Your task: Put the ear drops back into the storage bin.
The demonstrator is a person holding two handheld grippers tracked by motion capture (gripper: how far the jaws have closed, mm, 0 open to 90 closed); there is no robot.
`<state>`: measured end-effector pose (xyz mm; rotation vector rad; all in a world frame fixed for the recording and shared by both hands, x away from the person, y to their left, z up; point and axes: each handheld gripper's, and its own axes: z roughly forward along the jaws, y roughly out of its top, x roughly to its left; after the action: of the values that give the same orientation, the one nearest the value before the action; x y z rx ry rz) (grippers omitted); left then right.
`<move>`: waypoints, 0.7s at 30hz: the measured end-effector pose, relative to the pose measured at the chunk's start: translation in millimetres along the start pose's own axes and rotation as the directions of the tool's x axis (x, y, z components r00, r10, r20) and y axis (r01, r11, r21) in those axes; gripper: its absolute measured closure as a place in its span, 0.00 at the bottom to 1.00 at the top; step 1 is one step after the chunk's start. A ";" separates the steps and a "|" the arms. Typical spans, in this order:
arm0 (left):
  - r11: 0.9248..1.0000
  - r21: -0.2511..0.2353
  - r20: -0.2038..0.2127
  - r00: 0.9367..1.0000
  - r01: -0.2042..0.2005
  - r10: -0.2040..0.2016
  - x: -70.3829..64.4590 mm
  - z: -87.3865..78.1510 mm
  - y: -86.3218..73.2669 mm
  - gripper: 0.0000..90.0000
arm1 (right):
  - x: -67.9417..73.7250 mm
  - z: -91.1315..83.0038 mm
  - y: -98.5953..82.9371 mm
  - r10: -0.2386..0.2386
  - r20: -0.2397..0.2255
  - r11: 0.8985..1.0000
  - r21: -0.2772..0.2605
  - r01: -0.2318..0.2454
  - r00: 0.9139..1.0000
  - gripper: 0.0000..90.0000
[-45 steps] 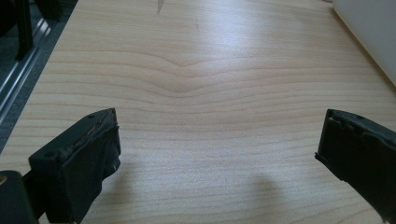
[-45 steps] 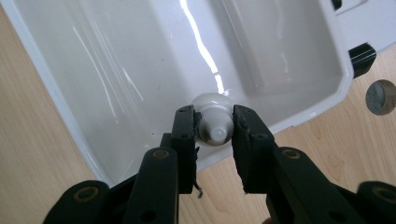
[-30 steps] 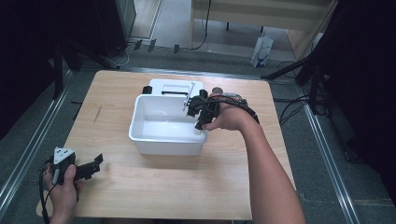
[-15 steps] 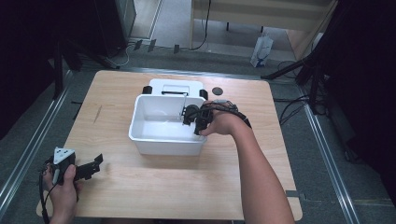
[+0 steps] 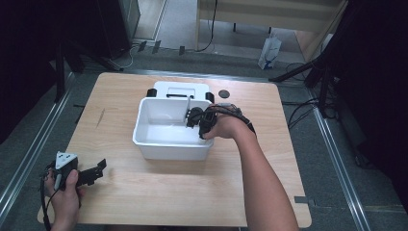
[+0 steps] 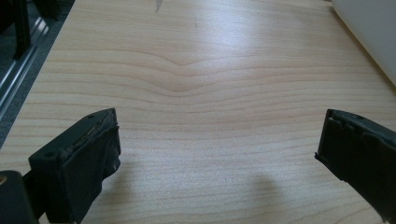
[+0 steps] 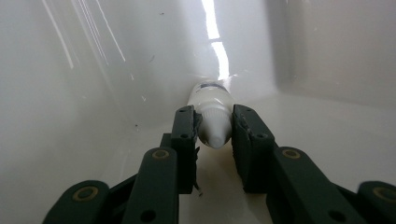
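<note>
A white plastic bin (image 5: 144, 137) stands in the middle of the wooden table (image 5: 159, 192). My right gripper (image 5: 191, 118) reaches down into it from the right rim. In the right gripper view its jaws are shut on the capped end of a white tube (image 7: 212, 116), whose far end rests against the bin's inner wall (image 7: 93, 70). The tube (image 5: 187, 105) stands as a thin white stick inside the bin. My left gripper (image 5: 91, 173) is held low at the table's front left corner. Its jaws stand wide open over bare wood (image 6: 201, 88), holding nothing.
A white box with a handle (image 5: 180, 89) sits right behind the bin. A small dark disc (image 5: 223, 93) lies on the table to its right. The bin's outer wall (image 6: 369, 32) shows at the top right of the left gripper view. Metal rails (image 5: 29, 159) run beside the table.
My right gripper has come down from above the bin's back right rim into the bin, carrying the tube with it. The left gripper has stayed put.
</note>
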<state>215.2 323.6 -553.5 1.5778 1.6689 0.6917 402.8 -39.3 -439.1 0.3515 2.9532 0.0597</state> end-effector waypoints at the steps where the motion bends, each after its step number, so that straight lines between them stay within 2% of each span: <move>1: 1.000 0.000 0.000 1.000 0.001 -0.001 0.0 0.0 0.0 0.00 | 0.0 0.0 0.0 0.001 0.000 1.000 0.000 -0.001 1.000 0.79; 10: 1.000 0.000 0.000 1.000 0.000 0.000 0.0 -0.1 0.0 0.00 | 2.1 -1.9 -1.2 -0.012 0.004 1.000 -0.014 0.012 1.000 0.76; 12: 1.000 0.001 -0.001 1.000 0.000 0.000 0.0 0.0 0.0 0.00 | 1.1 -5.8 -2.0 -0.004 0.008 0.999 -0.033 0.004 1.000 0.77; 14: 1.000 0.000 -0.002 1.000 0.005 -0.005 -0.4 0.2 0.0 0.00 | -0.6 -13.2 -3.1 0.035 0.001 0.997 -0.070 -0.035 0.999 0.77; 17: 1.000 0.000 -0.002 1.000 0.000 0.000 -0.2 0.1 0.0 0.00 | -2.5 -21.8 -4.1 0.057 0.009 0.994 -0.097 -0.055 0.998 0.76; 21: 1.000 0.001 -0.002 1.000 -0.002 0.002 -0.3 0.0 0.0 0.00 | -4.4 -35.3 -5.3 0.076 0.032 0.989 -0.126 -0.072 0.997 0.68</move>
<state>215.2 323.3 -553.6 1.5805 1.6701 0.6939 399.9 -46.2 -403.9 0.4391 2.8820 0.2438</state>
